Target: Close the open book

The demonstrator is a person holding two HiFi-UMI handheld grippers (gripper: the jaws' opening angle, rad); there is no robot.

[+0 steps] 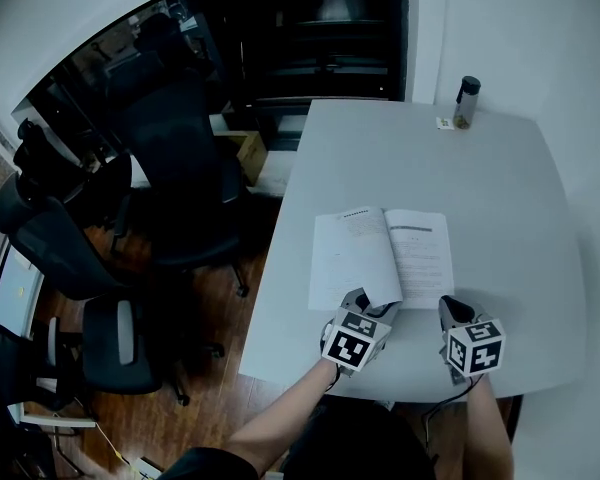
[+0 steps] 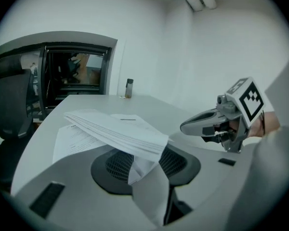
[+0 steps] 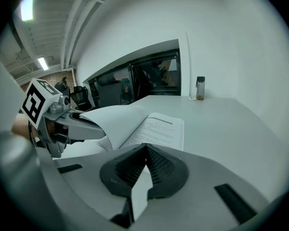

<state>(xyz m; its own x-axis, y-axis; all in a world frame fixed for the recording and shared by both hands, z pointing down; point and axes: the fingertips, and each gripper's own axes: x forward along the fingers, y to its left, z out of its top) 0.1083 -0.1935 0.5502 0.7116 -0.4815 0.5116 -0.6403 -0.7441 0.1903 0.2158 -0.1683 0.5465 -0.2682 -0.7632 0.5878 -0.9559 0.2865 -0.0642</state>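
Pale grey table (image 1: 500, 178): left gripper (image 1: 363, 304), jaws wide, props the open white paper book's (image 1: 420, 253) leaves; right gripper (image 1: 450, 313) pinched closed, empty. Next, probably: fold them rightwards.

A light grey, smooth-topped table (image 1: 380, 158) with rounded corners fills the right half of the head view. An open book (image 1: 385, 253) with white printed pages lies below the table's middle, toward the lower edge; a sheaf of its pages curls up off the spine. At the upper right corner a clear bottle (image 1: 466, 102) with a dark cap stands upright, with a small white tag (image 1: 445, 123) just beside it.
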